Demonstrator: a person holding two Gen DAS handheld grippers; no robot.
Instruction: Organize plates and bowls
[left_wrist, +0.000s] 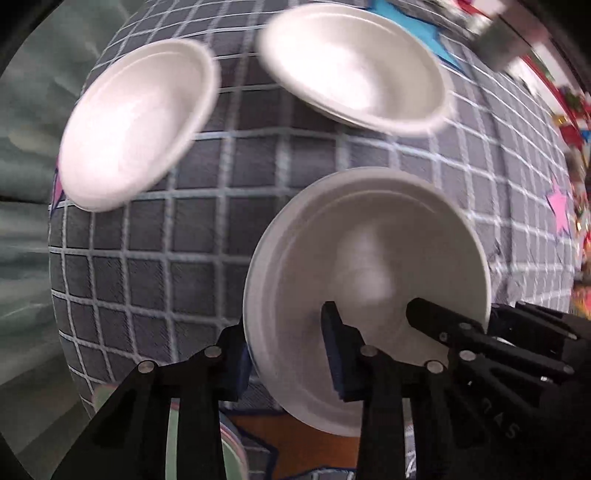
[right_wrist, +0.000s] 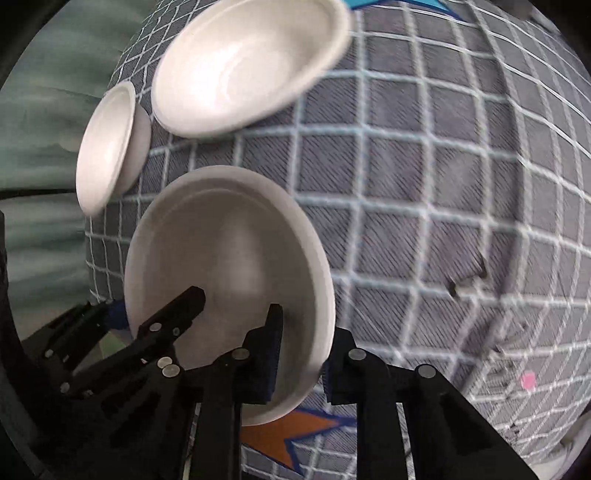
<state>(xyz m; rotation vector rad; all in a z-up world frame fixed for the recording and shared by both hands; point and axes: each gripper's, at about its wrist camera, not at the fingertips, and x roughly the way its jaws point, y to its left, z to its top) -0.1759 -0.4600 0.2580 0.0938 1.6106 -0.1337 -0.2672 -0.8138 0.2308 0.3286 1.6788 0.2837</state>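
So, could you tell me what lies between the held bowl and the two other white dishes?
In the left wrist view, only bare checked cloth separates the held bowl from the two dishes.

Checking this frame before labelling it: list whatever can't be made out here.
- Left wrist view: the held bowl's near rim is hidden behind the left gripper and its black fingers.
- Right wrist view: the same bowl's underside is out of sight.
- Right wrist view: the small bowl is seen edge-on; whether it is one or a stack is unclear.
- Left wrist view: things at the top right edge are blurred and cut off.
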